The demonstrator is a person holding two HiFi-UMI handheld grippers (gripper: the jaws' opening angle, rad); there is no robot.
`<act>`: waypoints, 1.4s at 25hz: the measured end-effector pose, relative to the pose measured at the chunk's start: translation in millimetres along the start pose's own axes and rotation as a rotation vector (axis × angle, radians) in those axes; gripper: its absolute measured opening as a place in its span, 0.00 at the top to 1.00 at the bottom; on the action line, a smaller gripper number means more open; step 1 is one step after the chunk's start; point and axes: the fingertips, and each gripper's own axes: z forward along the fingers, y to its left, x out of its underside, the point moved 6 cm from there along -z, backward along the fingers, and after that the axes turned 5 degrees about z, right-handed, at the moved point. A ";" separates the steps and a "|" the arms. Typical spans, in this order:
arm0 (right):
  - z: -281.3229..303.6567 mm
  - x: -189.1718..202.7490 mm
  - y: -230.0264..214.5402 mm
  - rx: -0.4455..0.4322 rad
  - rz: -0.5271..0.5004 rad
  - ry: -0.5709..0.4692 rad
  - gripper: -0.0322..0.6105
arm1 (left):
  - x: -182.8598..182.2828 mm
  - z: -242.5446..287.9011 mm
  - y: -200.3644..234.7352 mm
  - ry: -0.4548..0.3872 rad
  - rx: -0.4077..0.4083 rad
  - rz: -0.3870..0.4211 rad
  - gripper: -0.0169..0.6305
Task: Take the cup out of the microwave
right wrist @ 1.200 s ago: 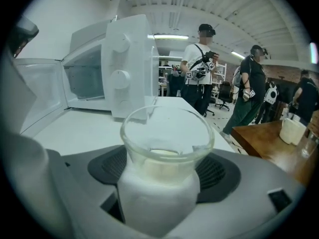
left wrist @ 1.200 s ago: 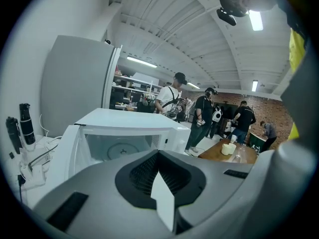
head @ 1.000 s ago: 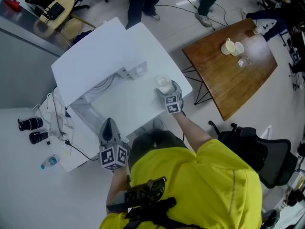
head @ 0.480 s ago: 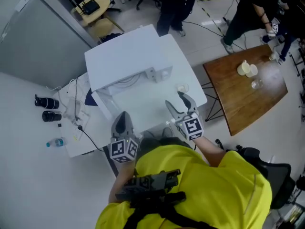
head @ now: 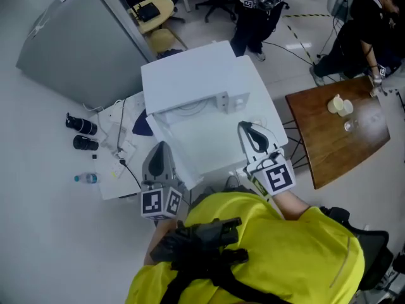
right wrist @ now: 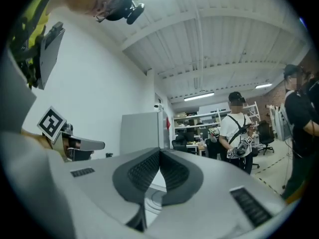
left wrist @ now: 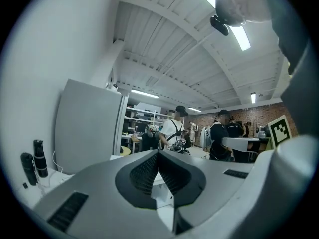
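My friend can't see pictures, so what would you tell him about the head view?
From above, a person in yellow holds tongs in each hand at a white table: the left tongs are shut and empty, and the right tongs have just closed on nothing. A wooden table stands at the right.

At the right, a brown wooden tabletop (head: 342, 147) carries two cream containers (head: 340, 106) touching each other, with a clear glass (head: 348, 126) near them. A black office chair (head: 370, 249) sits below it. At the left, two black cylinders (head: 82, 125) stand side by side, with a water bottle (head: 85, 178) and white cables (head: 120, 135) nearby. Behind them rises a grey cabinet (head: 76, 43), with a yellow chair (head: 163, 41) and a standing person (head: 253, 14) beyond.
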 end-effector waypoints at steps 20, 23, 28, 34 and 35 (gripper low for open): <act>20.0 -3.5 39.3 -0.011 0.015 0.003 0.95 | -11.3 -20.7 40.7 -0.024 0.019 0.048 0.98; 21.7 -5.6 42.6 -0.010 0.033 0.008 0.95 | -14.3 -20.1 43.5 -0.029 0.013 0.045 0.98; 24.1 -11.8 51.6 -0.025 0.000 0.017 0.95 | -18.7 -21.2 42.8 -0.007 0.016 0.028 0.98; 33.1 -22.3 56.4 -0.042 -0.046 -0.021 0.95 | -22.3 -17.8 47.4 -0.022 0.029 0.036 0.98; 33.1 -21.1 57.0 -0.042 -0.047 -0.023 0.95 | -22.6 -18.6 47.5 -0.027 0.031 0.036 0.98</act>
